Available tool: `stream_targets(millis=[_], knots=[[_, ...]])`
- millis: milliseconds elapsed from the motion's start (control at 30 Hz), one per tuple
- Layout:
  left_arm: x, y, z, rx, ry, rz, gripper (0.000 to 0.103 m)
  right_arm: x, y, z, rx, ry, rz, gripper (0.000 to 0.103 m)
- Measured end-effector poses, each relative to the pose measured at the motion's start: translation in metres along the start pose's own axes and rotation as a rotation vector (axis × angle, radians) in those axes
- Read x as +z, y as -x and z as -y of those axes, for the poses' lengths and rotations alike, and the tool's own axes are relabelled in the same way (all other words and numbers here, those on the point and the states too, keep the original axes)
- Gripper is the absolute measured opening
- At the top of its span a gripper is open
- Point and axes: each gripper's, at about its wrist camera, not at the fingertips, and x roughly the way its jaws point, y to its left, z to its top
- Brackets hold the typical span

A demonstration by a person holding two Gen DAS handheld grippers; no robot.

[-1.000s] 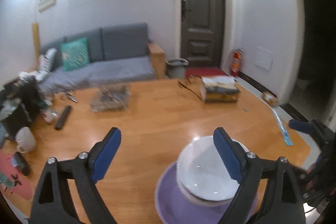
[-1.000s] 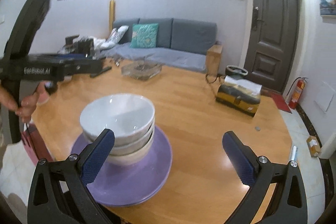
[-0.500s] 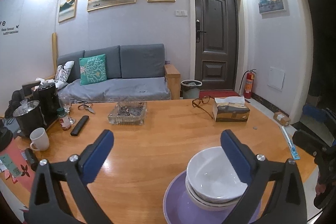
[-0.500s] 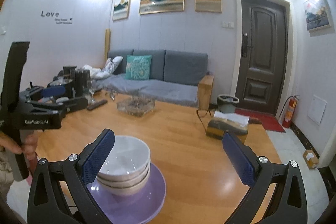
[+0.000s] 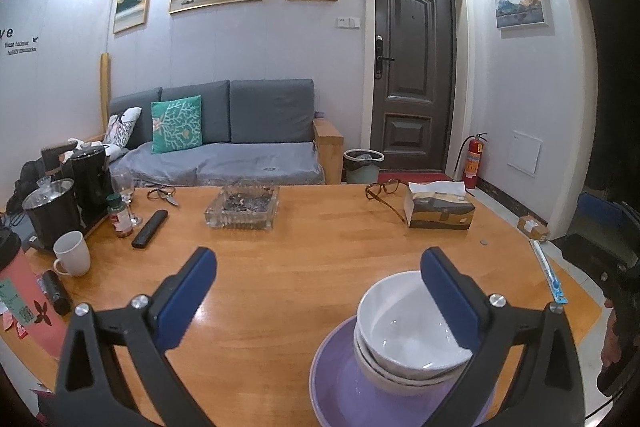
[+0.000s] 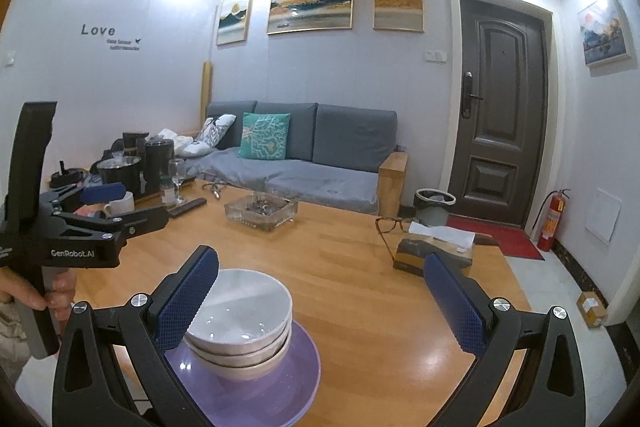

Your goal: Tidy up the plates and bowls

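A stack of three white bowls (image 5: 404,339) sits on a purple plate (image 5: 340,387) at the near edge of the wooden table (image 5: 304,267). In the right wrist view the bowls (image 6: 244,319) and plate (image 6: 276,387) lie at the lower left. My left gripper (image 5: 316,291) is open and empty, raised above the table, with its right finger over the bowls. My right gripper (image 6: 320,299) is open and empty, its left finger beside the bowl stack. The left gripper also shows in the right wrist view (image 6: 96,211) at the left, held by a hand.
On the table stand a glass ashtray (image 5: 242,207), a tissue box (image 5: 438,207), eyeglasses (image 5: 384,191), a remote (image 5: 150,229), a white mug (image 5: 72,253), a spice jar (image 5: 119,215), a wine glass (image 5: 126,187) and black kettles (image 5: 68,195). A grey sofa (image 5: 224,143) stands behind.
Both grippers have risen and tilted up, so the bowls and plate sit lower in both views. Both stay open and empty. The bowl stack has not moved.
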Motion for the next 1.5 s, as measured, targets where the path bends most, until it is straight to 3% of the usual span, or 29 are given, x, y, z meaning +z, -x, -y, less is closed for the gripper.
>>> stream_targets(millis=[1500], knots=[[0.0017,-0.0001,0.0038,-0.009,-0.003,0.017,0.101,-0.0070,-0.0015,0.0070,0.003,-0.029,-0.010,0.102]])
